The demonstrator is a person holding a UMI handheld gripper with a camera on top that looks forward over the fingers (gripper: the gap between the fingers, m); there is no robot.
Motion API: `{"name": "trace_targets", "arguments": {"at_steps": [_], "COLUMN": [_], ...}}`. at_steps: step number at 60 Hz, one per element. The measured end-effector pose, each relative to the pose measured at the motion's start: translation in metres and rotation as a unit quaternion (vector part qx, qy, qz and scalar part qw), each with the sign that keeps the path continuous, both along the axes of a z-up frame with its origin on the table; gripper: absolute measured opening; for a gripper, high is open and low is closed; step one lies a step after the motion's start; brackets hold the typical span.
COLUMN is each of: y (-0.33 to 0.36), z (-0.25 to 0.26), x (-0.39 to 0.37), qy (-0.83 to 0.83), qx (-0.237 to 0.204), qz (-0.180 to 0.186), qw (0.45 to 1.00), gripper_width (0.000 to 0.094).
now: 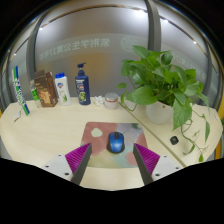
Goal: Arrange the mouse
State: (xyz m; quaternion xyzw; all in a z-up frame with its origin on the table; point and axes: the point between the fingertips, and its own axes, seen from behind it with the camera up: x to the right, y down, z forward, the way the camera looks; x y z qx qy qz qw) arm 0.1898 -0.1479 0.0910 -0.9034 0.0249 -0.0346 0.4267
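A blue and black mouse (116, 142) lies on a patterned mouse mat (100, 133) on the pale wooden table (50, 125). It sits just ahead of my fingers, in line with the gap between them. My gripper (112, 158) is open and empty, its magenta pads (79, 156) spread wide to either side, short of the mouse.
A potted green plant (158, 82) in a white pot stands at the right back. Bottles (82, 84), a brown box (43, 88), a tube (17, 82) and a small tin (111, 99) line the back left. A white cable with a black plug (174, 140) lies at the right.
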Motion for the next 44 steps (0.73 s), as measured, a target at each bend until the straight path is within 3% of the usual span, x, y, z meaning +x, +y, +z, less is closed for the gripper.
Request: {"name": "trace_targets", "arguments": {"at_steps": [24, 44], "y": [-0.123, -0.147], "z": [0.072, 0.092], "x": [-0.031, -0.045], "qy": [-0.028, -0.04], "qx": [0.034, 0.046], "qz": [-0.035, -0.019], "qw": [0.998, 0.998], "gripper_width": [0.0853, 0.085]}}
